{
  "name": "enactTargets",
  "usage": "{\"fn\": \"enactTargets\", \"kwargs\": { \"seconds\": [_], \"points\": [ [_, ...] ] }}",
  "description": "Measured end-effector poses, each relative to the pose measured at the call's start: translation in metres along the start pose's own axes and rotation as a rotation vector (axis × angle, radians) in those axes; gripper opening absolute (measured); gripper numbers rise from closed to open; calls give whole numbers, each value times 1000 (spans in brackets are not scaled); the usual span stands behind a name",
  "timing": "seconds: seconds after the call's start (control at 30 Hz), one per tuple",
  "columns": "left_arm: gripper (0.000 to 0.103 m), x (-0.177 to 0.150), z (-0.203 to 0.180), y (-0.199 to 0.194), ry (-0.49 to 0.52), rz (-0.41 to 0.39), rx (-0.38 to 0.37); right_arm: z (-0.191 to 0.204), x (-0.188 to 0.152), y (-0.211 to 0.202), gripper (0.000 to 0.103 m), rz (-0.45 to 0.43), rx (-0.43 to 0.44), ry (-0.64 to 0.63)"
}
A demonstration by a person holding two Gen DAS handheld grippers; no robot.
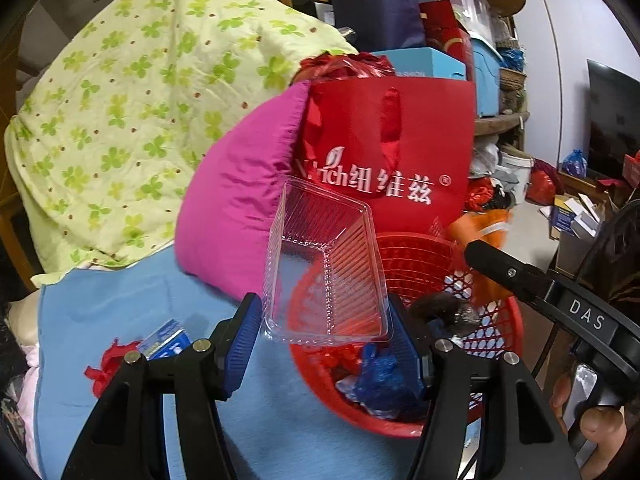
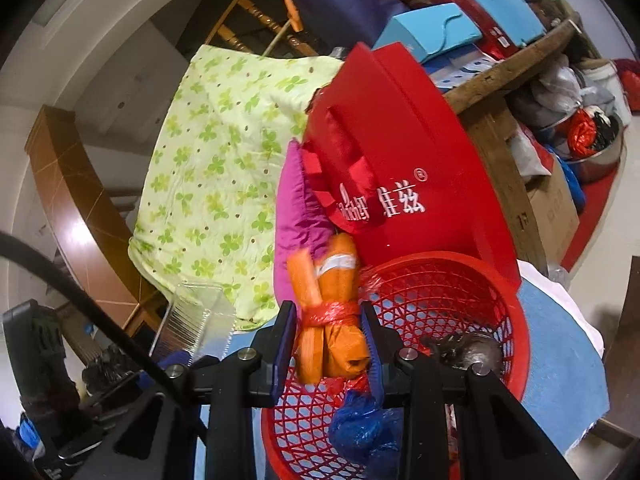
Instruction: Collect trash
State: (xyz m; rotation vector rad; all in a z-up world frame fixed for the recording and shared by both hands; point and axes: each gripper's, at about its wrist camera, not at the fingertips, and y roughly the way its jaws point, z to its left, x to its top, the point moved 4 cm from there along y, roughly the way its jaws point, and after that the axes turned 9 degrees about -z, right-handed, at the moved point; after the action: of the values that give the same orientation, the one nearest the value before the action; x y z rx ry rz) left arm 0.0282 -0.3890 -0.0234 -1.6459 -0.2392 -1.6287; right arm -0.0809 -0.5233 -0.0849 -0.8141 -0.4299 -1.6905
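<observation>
Orange bag roll (image 2: 334, 320) upright, lengthwise between tongs (image 2: 328, 344)

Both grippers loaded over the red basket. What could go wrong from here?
1. The clear plastic tray in the left gripper is wide and partly beyond the red basket rim; released here, it may catch the rim and fall on the blue cloth.
2. The orange bundle in the right gripper sits near the basket's edge and may drop outside.
3. Both grippers crowd one basket and may collide.
</observation>
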Motion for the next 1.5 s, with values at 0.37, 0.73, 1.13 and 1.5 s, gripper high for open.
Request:
{"fn": "enactTargets", "kwargs": {
  "seconds": [0.37, 0.73, 1.13, 1.5],
  "points": [
    [71, -12, -4, 19, -109, 56, -173, -20, 7, 0, 36, -12, -37, 83],
    [75, -48, 58, 9, -215, 89, -95, 0, 2, 8, 37, -9, -14, 34],
    [75, -149, 195, -23, -367, 198, 196, 92, -31, 6, 69, -81, 160, -202],
    [82, -202, 260, -45, -481, 225, 327, 160, -116, 58, 69, 177, 233, -339]
  ]
}}
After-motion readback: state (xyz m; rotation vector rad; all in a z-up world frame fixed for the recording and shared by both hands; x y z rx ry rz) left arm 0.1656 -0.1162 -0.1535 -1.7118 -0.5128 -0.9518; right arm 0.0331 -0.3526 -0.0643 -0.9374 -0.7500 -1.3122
